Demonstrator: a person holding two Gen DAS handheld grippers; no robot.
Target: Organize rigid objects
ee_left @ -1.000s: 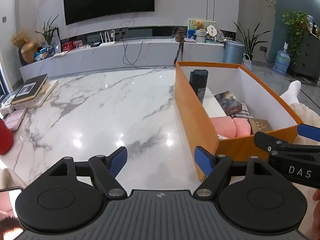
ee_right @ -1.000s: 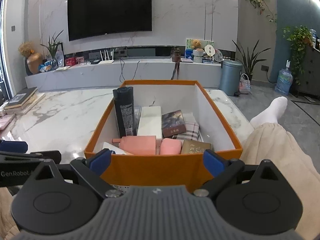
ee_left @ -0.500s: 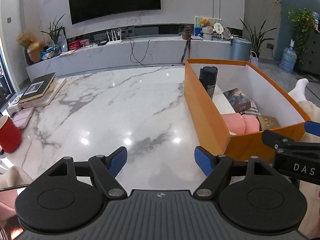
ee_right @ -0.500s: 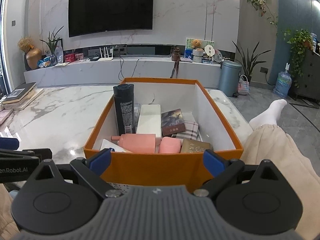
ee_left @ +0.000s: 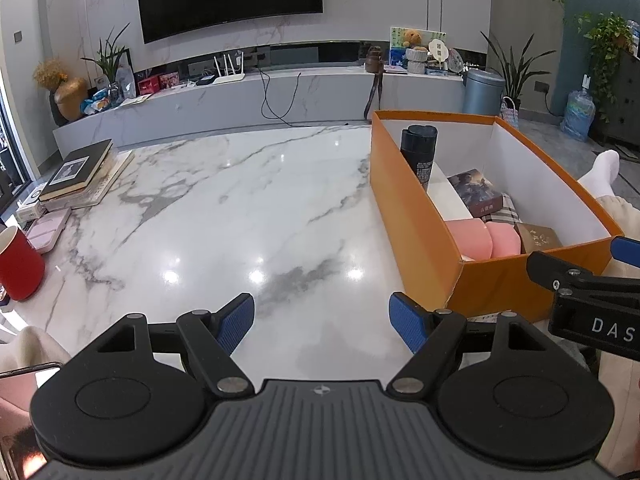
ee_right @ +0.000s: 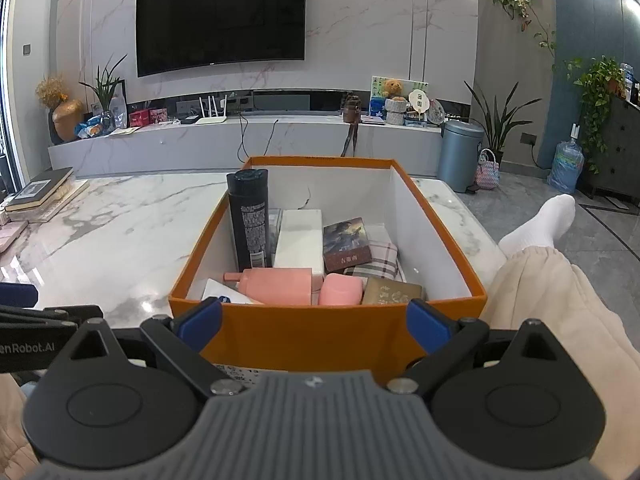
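I see a polished marble table (ee_left: 208,216), white with grey veins, glossy enough to mirror the ceiling lights. The box (ee_right: 320,332) looks like matt orange cardboard outside, with plain white paper-like walls inside. The bottle (ee_right: 248,220) in it reads as matt black plastic with a printed label. The dispenser (ee_right: 276,286) is smooth, matt pink plastic. A checked cloth (ee_right: 376,258) shows a woven surface. The left gripper (ee_left: 322,322) has a matt black plastic frame, ribbed grey housing and finely textured blue pads (ee_left: 236,322); its pivot pins look like bright metal. The mug (ee_left: 18,264) has a smooth red finish.
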